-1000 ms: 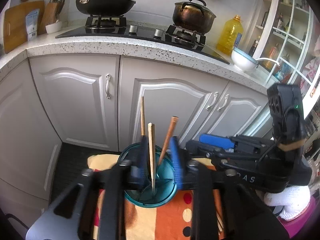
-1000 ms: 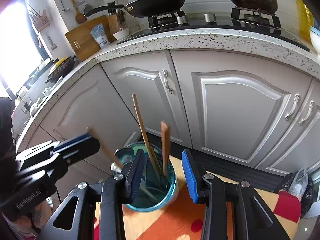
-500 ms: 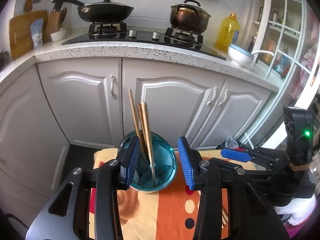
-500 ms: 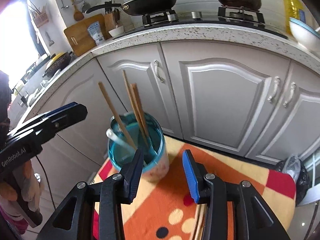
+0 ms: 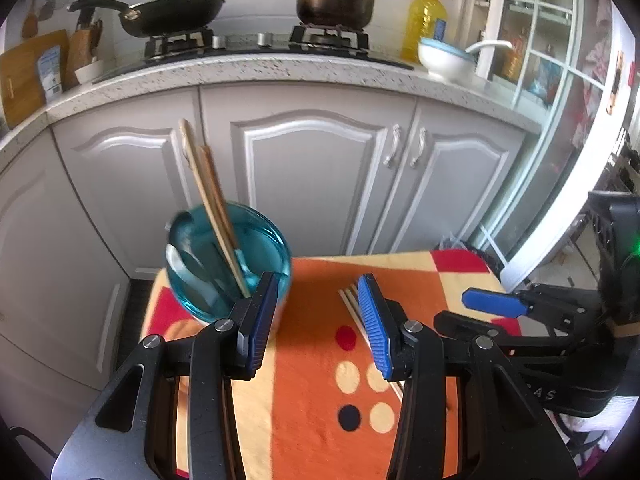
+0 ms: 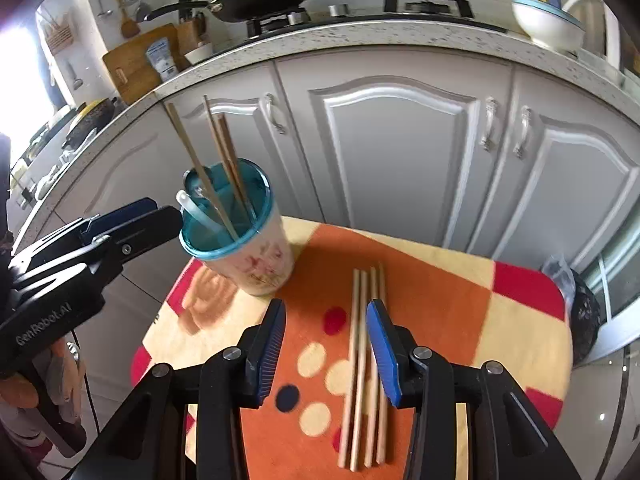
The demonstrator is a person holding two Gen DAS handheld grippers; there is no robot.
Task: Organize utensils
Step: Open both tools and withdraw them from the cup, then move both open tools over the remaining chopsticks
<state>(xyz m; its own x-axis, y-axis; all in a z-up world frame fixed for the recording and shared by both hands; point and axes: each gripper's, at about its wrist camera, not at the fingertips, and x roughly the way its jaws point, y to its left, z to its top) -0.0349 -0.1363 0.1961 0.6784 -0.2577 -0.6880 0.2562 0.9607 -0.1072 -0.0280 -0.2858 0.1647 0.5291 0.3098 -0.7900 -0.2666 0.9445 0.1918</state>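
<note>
You've pulled both grippers back from the teal-rimmed cup [image 6: 240, 236]; your left gripper [image 5: 318, 322] and right gripper [image 6: 326, 346] gape, holding nothing. Four slim wooden chopsticks [image 6: 366, 364] lie flat at the cup's four o'clock on the fuzzy dotted cloth [image 6: 440, 320].

Leaning chopsticks [image 6: 216, 160] crowd the cup [image 6: 244, 236] mouth; orange cloth [image 6: 440, 312] beside it lies open.

Left hand-held gripper [image 5: 318, 320]: jaws wide apart, nothing between, pointing forward, slightly down. Right hand-held gripper [image 6: 326, 346]: jaws wide apart, empty, angled down. Both side by side, apart.
</note>
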